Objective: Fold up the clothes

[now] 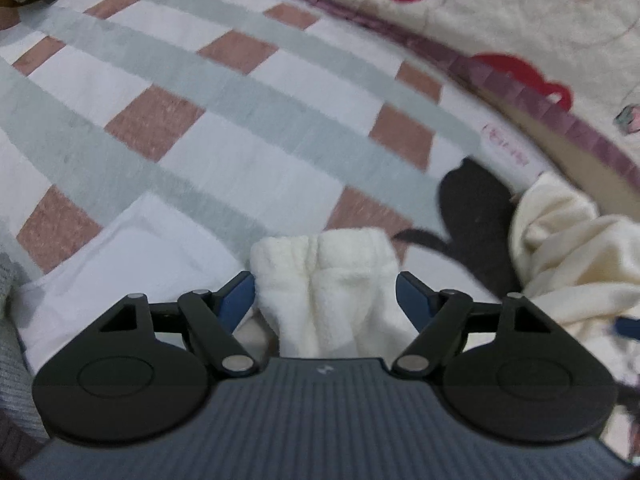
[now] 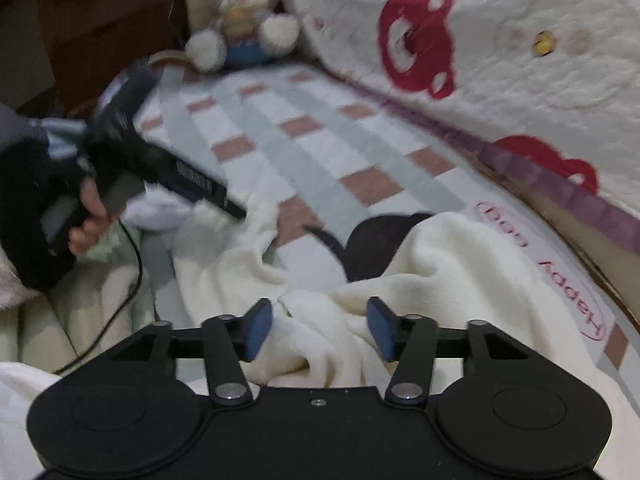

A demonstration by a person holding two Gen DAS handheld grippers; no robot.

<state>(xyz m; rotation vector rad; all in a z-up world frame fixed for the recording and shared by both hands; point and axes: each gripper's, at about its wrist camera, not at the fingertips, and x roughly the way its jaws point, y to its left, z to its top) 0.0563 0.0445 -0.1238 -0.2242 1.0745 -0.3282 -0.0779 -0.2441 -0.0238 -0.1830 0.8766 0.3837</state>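
One cream fleece garment (image 2: 440, 264) lies rumpled on the checked bed cover (image 2: 320, 152), near its edge by the quilt (image 2: 520, 40). It looks soft, light, floppy; you'd best pinch a hem or corner. One dark cloth (image 2: 372, 240) lies under it. Left gripper (image 1: 325, 292) holds a bunched fold. Right gripper (image 2: 319, 330): jaws released, fleece loose between.

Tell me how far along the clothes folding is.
Done: nothing looks folded; the cream garment lies rumpled on the checked bedcover. In hand: one bunched end sits between the left gripper's jaws, grip unclear; the right gripper hovers open over it. Left: flattening and every fold.
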